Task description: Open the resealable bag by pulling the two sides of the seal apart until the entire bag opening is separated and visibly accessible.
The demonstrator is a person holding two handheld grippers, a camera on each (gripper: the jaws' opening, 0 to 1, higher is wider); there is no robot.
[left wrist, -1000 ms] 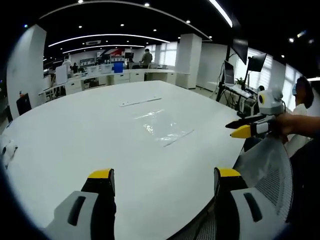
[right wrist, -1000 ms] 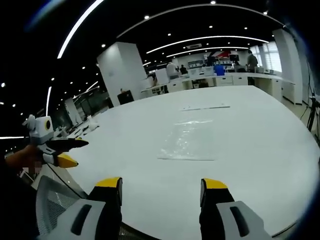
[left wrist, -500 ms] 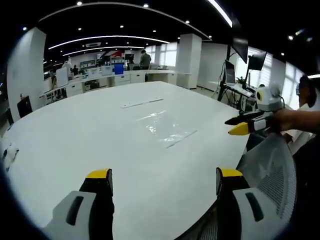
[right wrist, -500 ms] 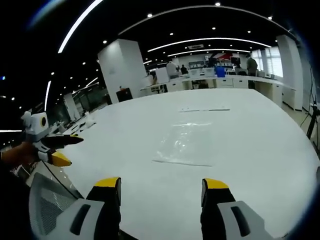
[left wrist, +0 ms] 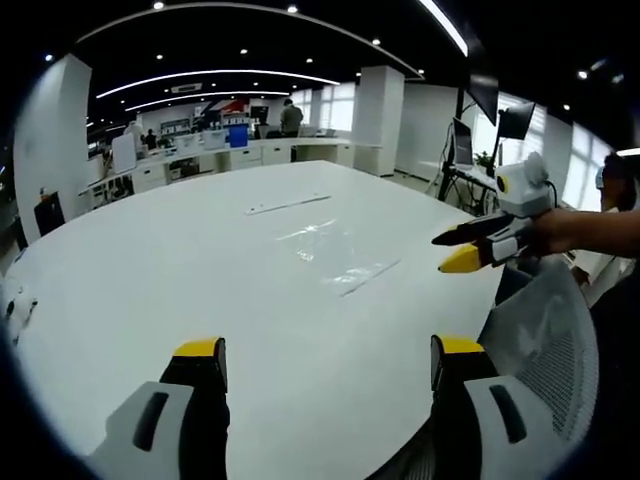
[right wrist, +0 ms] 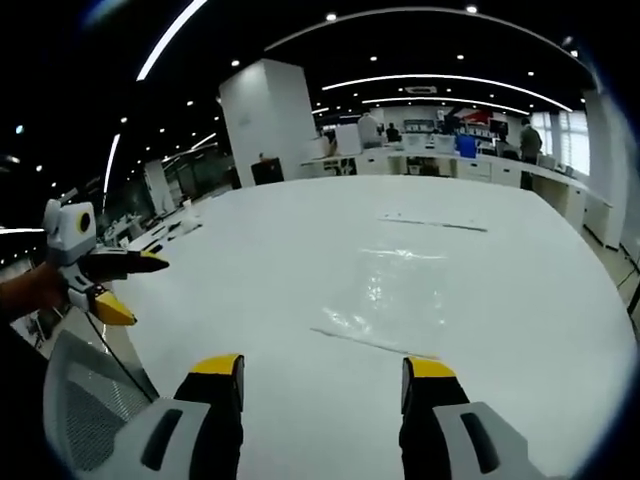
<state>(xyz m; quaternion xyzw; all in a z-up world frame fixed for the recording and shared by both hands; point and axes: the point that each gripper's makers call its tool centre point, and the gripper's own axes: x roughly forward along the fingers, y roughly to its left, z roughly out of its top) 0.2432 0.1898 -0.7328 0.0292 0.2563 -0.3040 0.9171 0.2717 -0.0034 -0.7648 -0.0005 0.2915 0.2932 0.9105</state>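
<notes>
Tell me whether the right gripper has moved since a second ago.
Yes. In the left gripper view the right gripper has come inward over the table edge, toward the bag.

Left gripper [left wrist: 322, 362] low in the left gripper view's frame, jaws parted, nothing between them. Right gripper [right wrist: 324, 382] likewise spread wide and empty, also visible at right of that frame, hand-held, jaws apart.

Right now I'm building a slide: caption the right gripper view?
Open right gripper faces a clear plastic resealable bag lying flat on the white table.
</notes>
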